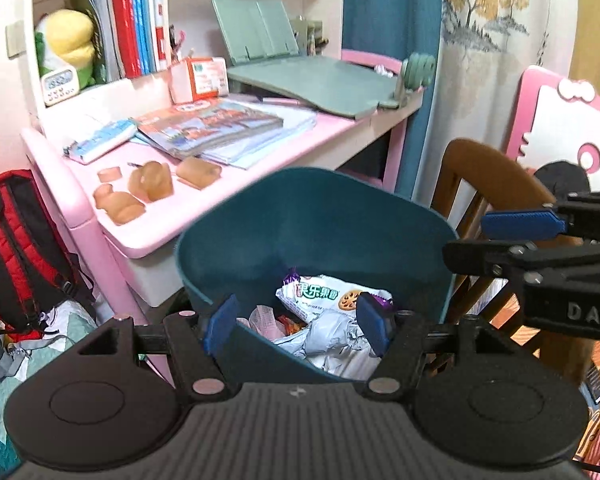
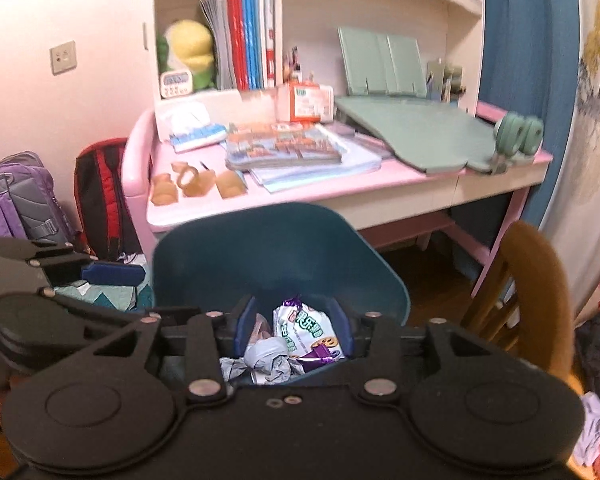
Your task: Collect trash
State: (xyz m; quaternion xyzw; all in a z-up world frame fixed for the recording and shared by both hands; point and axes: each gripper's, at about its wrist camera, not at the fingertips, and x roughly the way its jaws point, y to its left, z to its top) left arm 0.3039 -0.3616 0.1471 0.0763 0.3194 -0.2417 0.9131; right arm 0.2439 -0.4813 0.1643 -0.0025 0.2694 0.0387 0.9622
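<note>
A dark teal trash bin [image 1: 320, 216] [image 2: 284, 248] stands in front of a pink desk. Inside it lie a white snack wrapper [image 1: 324, 292] [image 2: 304, 328], crumpled grey-white paper [image 1: 332, 340] [image 2: 268, 360] and other scraps. My left gripper [image 1: 298, 326] is open over the bin's near rim, its blue pads on either side of the trash, holding nothing. My right gripper [image 2: 296, 326] is open over the bin too, empty. It also shows in the left wrist view [image 1: 512, 240], at the bin's right edge. The left gripper appears in the right wrist view [image 2: 100, 272], at the bin's left.
The pink desk [image 1: 204, 216] [image 2: 340, 188] holds books [image 1: 216, 124], a green reading stand [image 1: 308, 80], an orange box [image 2: 306, 102] and brown toy pieces [image 1: 148, 188]. A red-black backpack [image 1: 16, 248] and a purple one [image 2: 16, 200] stand at left. A wooden chair [image 1: 488, 184] [image 2: 528, 280] is at right.
</note>
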